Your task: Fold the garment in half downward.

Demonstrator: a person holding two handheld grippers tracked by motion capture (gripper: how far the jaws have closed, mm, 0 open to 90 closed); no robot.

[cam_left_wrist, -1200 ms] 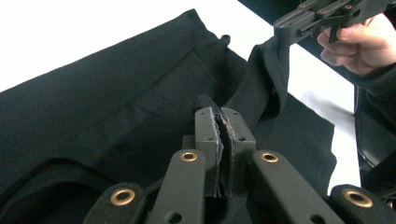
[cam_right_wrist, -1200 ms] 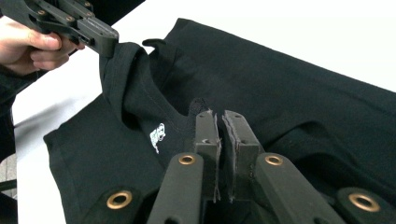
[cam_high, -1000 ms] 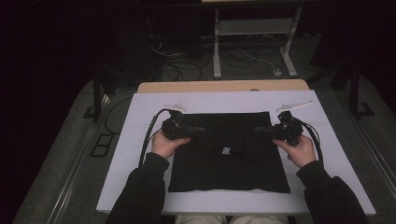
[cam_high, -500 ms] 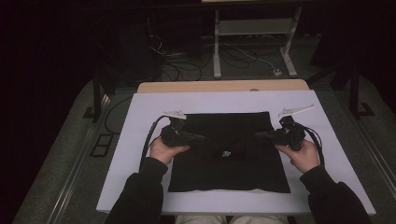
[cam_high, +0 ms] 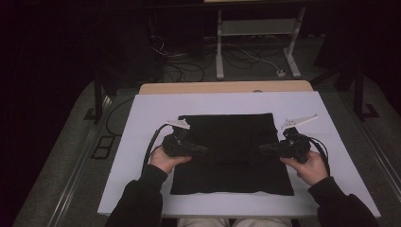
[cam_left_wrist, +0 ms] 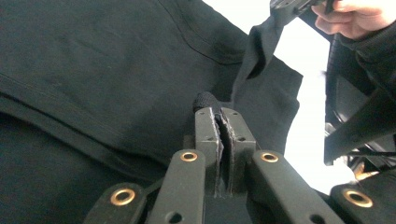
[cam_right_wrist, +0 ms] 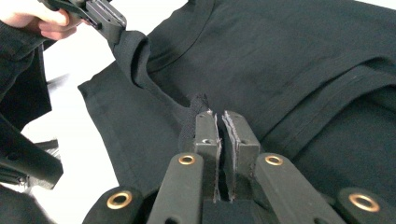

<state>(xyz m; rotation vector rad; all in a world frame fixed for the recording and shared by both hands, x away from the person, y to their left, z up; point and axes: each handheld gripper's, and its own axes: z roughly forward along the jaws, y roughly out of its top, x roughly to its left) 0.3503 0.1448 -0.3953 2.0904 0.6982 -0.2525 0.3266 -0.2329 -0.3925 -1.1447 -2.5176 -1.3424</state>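
Dim, dark-edged high view; both gripper views are brighter, with white glare behind soft foregrounds.

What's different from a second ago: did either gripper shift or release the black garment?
Both grippers slid toward the person, dragging the far fold of the black cotton T-shirt over its lower part. The left gripper and right gripper stay shut on pinched cloth, nothing released. The near hem and the white board under it stayed put.

Black garment (cam_high: 231,156), folded flat on white board, side edges lifted.
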